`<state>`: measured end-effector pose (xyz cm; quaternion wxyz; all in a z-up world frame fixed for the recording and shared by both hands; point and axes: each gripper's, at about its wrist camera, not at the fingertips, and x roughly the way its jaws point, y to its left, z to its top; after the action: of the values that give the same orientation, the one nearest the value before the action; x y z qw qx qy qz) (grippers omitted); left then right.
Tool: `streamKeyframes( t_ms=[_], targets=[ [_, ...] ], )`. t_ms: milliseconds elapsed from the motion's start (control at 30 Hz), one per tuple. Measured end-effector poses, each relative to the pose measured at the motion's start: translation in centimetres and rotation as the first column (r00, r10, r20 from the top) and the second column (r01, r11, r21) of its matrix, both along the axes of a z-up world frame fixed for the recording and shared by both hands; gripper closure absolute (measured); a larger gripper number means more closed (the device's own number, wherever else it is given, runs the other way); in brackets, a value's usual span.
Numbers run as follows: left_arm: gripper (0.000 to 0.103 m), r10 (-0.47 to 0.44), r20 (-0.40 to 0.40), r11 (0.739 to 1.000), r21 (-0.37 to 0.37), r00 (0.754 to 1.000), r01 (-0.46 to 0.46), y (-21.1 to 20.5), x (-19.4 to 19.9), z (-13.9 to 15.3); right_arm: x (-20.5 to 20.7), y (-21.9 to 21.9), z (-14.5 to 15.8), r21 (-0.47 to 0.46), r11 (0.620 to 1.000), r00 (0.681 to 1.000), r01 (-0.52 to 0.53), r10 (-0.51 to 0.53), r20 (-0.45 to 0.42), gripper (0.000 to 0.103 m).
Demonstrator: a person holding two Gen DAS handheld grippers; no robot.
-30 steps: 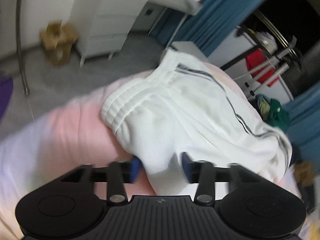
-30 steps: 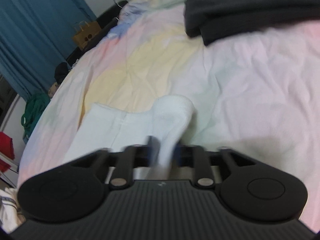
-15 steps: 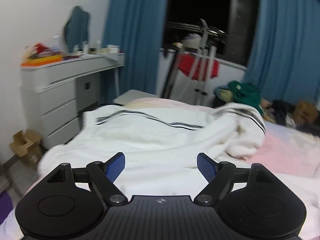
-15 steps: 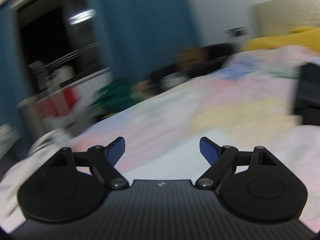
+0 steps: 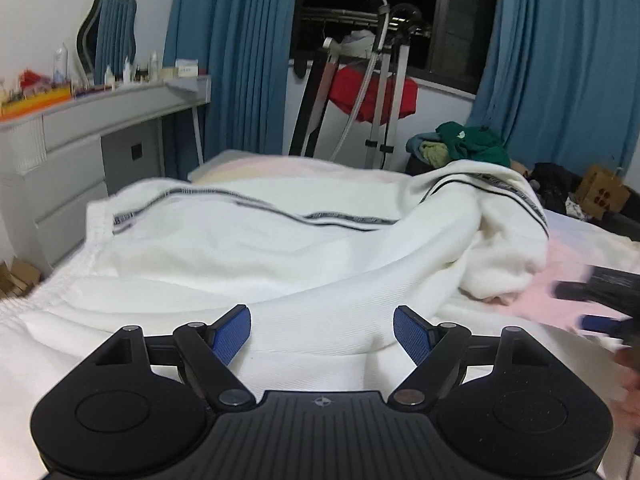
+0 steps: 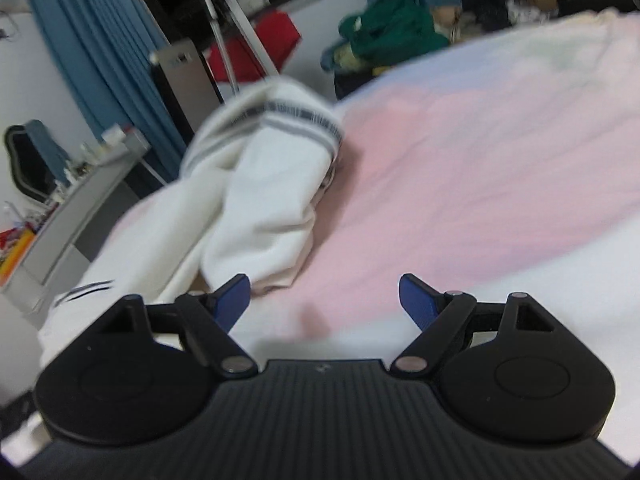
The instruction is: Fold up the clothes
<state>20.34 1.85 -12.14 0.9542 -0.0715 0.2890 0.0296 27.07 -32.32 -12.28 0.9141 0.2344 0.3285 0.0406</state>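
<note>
A white garment with dark side stripes [image 5: 280,248] lies bunched on the pastel bedsheet [image 5: 576,240]. My left gripper [image 5: 322,330] is open and empty, low over the garment's near fold. My right gripper [image 6: 325,298] is open and empty over the pink sheet [image 6: 460,184], with the garment [image 6: 256,200] just left of its left finger. The right gripper also shows blurred at the right edge of the left wrist view [image 5: 600,304].
A grey dresser with bottles [image 5: 80,144] stands left of the bed. A drying rack with a red cloth [image 5: 372,96], blue curtains [image 5: 236,56], a pile of green clothes [image 5: 468,144] and a cardboard box [image 5: 600,196] lie beyond the bed.
Both grippers let go of the white garment and opened. Both views swung up from the bed toward the window; the right gripper has since dropped low beside the garment.
</note>
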Motion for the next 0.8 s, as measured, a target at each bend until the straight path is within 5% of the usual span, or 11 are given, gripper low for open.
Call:
streamKeyframes(
  t_ms=[233,267,300,333,367,433,667,800],
  targets=[
    [0.023,-0.041,0.07,0.993,-0.104,0.997,0.048,1.6,0.1,-1.0,7.0,4.6,-2.3,-0.008,0.997,0.996,0.082,-0.082,0.04,0.019],
    [0.023,-0.046,0.07,0.992,-0.115,0.996,0.054,1.7,0.2,-1.2,7.5,5.1,-2.3,-0.016,0.995,0.994,0.097,-0.096,0.054,0.028],
    [0.023,-0.052,0.069,0.99,-0.126,0.996,0.06,1.9,0.3,-1.3,7.7,5.3,-2.2,-0.015,0.995,0.993,0.102,-0.101,0.064,0.051],
    [0.023,-0.052,0.067,0.989,-0.132,0.996,0.061,2.0,0.3,-1.4,7.7,5.5,-2.0,-0.017,0.994,0.992,0.108,-0.106,0.062,0.057],
    [0.023,-0.049,0.065,0.989,-0.134,0.997,0.057,2.2,0.3,-1.4,7.5,5.5,-1.7,-0.028,0.993,0.992,0.115,-0.113,0.061,0.075],
    [0.023,-0.041,0.061,0.989,-0.137,0.997,0.049,2.4,0.1,-1.4,6.8,5.2,-0.5,-0.061,0.99,0.99,0.126,-0.121,0.072,0.086],
    [0.023,-0.015,0.072,0.992,-0.124,0.997,0.024,2.1,-1.0,-0.2,3.0,-1.0,7.1,-0.246,0.946,0.968,0.212,-0.169,0.185,0.088],
    [0.023,-0.025,0.081,0.992,-0.122,0.996,0.035,1.9,-1.4,0.5,1.7,-5.0,11.2,-0.448,0.858,0.962,0.251,-0.168,0.217,0.088]
  ],
)
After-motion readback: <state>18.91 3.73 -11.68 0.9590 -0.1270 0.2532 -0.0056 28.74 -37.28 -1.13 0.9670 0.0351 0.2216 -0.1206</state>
